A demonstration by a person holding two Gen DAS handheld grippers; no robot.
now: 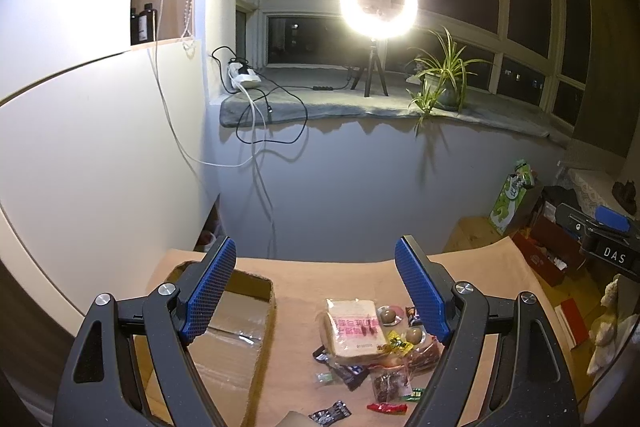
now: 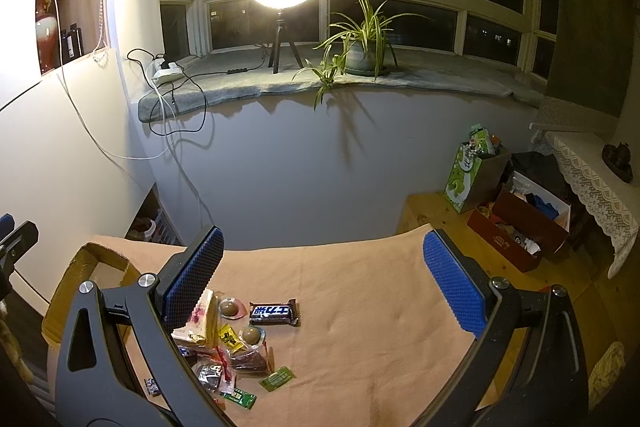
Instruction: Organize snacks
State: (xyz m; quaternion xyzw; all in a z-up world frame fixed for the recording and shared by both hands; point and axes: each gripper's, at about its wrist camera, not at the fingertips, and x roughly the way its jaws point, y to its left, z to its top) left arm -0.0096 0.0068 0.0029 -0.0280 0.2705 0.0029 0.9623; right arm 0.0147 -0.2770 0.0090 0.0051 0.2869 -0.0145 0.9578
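Snacks [image 2: 236, 339] beside cardboard box [image 1: 236, 339]

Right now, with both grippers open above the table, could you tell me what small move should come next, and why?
Probably lower the right gripper toward the chocolate bar. It lies apart from the snack pile, so it looks easiest to grasp, and both grippers are empty. The open cardboard box waits on the left.

Matt cloth table cover [image 2: 360, 287], glossy plastic snack wrappers [image 2: 274, 311], corrugated cardboard box [image 1: 240, 331]
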